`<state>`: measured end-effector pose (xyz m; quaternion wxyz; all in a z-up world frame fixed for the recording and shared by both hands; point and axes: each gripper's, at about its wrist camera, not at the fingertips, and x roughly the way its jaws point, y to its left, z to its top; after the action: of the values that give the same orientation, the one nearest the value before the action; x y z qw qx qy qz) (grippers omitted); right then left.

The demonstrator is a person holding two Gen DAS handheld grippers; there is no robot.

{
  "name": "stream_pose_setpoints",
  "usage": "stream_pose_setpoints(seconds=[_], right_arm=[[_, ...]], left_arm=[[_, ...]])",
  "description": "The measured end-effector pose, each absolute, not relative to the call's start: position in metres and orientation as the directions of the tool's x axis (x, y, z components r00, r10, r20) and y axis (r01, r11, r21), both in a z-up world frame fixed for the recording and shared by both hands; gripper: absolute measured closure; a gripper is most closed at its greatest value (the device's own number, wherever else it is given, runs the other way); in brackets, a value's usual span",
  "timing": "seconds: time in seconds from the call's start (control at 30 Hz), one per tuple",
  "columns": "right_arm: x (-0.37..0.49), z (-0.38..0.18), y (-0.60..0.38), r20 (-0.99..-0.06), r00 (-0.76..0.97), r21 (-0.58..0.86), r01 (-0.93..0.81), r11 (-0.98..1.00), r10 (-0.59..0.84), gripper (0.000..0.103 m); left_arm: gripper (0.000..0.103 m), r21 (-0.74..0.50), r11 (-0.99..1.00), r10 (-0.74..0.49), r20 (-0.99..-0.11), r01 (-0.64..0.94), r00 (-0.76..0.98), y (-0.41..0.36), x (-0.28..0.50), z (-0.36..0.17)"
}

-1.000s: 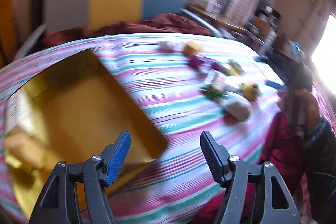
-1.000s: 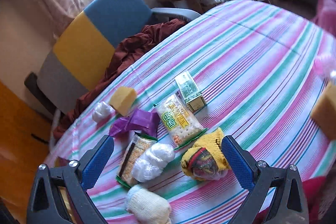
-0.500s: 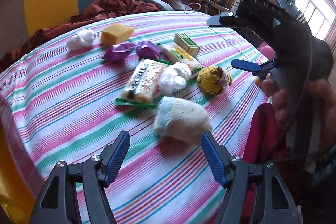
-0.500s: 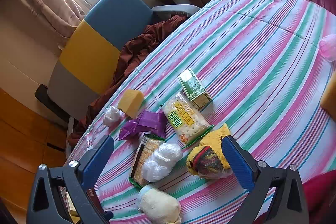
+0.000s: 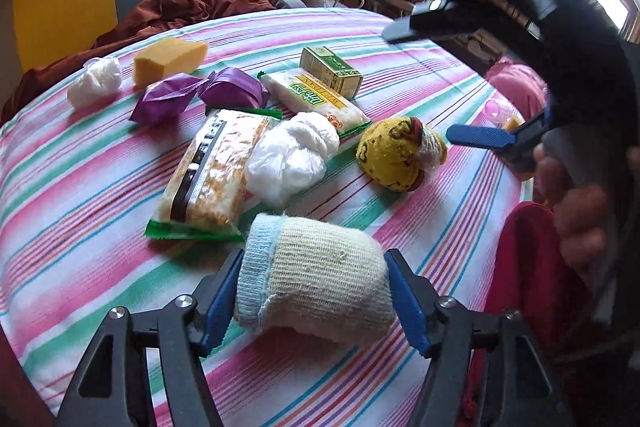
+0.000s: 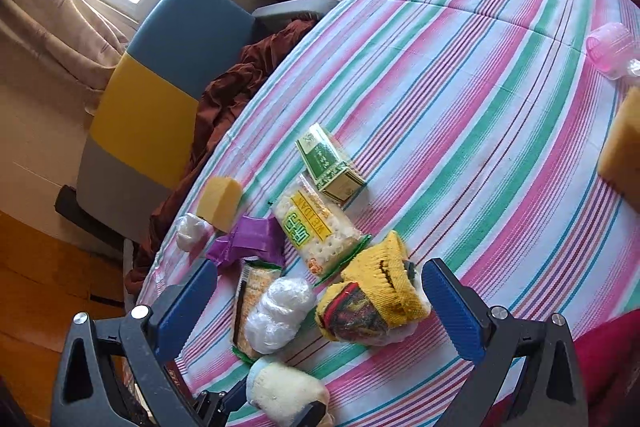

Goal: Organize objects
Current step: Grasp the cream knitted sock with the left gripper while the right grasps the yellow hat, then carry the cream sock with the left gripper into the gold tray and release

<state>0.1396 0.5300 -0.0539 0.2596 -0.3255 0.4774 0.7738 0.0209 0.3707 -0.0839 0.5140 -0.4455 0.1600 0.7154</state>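
My left gripper is open with its blue pads on either side of a cream rolled sock with a pale blue cuff, lying on the striped tablecloth. The sock also shows at the bottom of the right wrist view. My right gripper is open and empty, hovering above a yellow rolled sock and a white plastic bundle. Behind lie two cracker packs, a green box, a purple wrapper, a yellow sponge and a small white bundle.
A blue, yellow and grey chair with a dark red cloth stands behind the table. A pink cup and an orange block lie at the right edge. The right gripper's body looms at the right.
My left gripper swung from the yellow tray to the pile and moved in around the cream sock. The right gripper shifted slightly and stays open.
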Motion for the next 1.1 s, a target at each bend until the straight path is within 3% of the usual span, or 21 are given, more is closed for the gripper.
stream_pose_setpoints(seconds=[0.37,0.73,0.83,0.9,1.0,1.1], right_arm=[[0.125,-0.068,0.528,-0.828,-0.558,0.481,-0.76,-0.437,0.06,0.0],[0.118,-0.073,0.524,-0.878,-0.469,0.371,-0.794,-0.482,0.097,0.0],[0.115,-0.077,0.524,-0.898,-0.429,0.33,-0.807,-0.49,0.101,0.011],[0.115,-0.084,0.524,-0.911,-0.405,0.316,-0.812,-0.491,0.083,0.028],[0.114,-0.086,0.524,-0.924,-0.365,0.263,-0.821,-0.506,0.111,0.04],[0.113,-0.089,0.523,-0.929,-0.353,0.251,-0.82,-0.514,0.11,0.038]], left_arm=[[0.034,-0.248,-0.495,0.618,-0.775,-0.833,-0.136,0.294,0.02,-0.082],[0.034,-0.276,-0.527,0.626,-0.766,-0.804,-0.148,0.271,0.021,-0.084],[0.034,-0.286,-0.532,0.63,-0.762,-0.797,-0.147,0.269,0.02,-0.085],[0.034,-0.288,-0.533,0.634,-0.759,-0.795,-0.15,0.269,0.02,-0.086],[0.034,-0.298,-0.532,0.643,-0.751,-0.793,-0.149,0.267,0.02,-0.087],[0.033,-0.312,-0.532,0.648,-0.749,-0.787,-0.141,0.266,0.018,-0.088]])
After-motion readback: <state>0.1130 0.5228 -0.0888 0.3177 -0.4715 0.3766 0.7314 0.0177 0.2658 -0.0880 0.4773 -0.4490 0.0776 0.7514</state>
